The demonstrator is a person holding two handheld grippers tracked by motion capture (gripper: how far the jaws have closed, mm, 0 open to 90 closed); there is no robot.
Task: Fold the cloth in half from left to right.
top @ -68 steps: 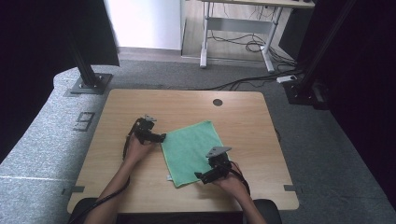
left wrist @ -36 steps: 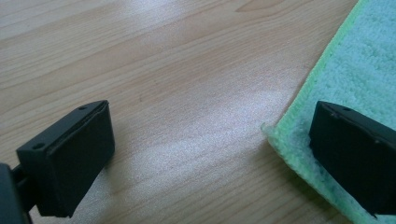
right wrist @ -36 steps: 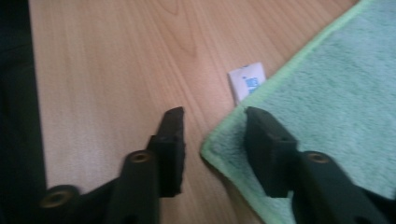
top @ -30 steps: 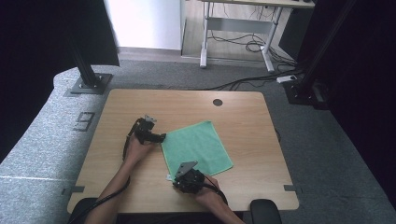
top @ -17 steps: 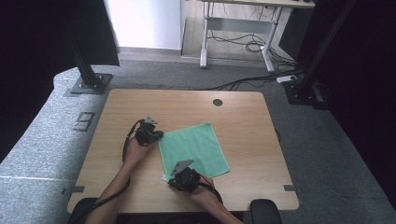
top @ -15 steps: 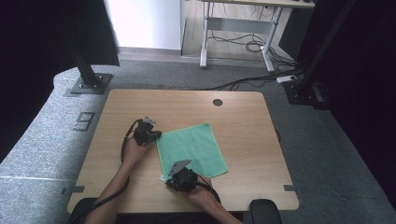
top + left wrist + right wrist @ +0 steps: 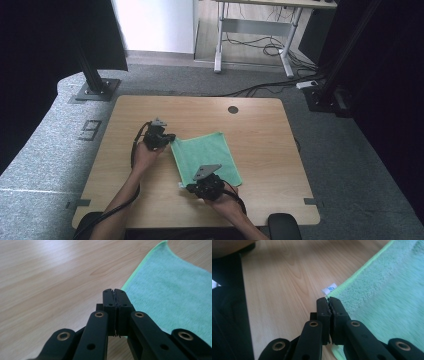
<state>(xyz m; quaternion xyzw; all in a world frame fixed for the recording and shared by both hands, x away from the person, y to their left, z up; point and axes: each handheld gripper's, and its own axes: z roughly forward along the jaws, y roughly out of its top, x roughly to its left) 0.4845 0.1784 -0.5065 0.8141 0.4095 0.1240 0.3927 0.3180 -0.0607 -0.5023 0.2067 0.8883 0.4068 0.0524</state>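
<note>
So the green cloth [image 7: 206, 158] is lying flat in the middle of the tabletop [image 7: 260, 130], a bit skewed – one single layer as far as I can tell, no fold in it yet. Looks like a folding job that's barely off the ground.

Left gripper [image 7: 166, 139] sits at the cloth's 10 o'clock corner. In the left gripper view its jaws are pressed together right at the lime-edged hem [image 7: 130, 281], and the corner seems to run in under them, so I'd say it's pinching that corner – though the actual bite is hidden by the jaws.

Right gripper [image 7: 196, 186] is down at the cloth's 7 o'clock corner, near the person's edge of the tabletop. Its jaws are closed too, nipping the hem just beside the little white care tag [image 7: 329, 288].

So by my read: both corners on the 9 o'clock side are grabbed, that's the done part. Still left – lifting that edge, carrying it over toward 3 o'clock, laying it down and lining up the edges.
</note>
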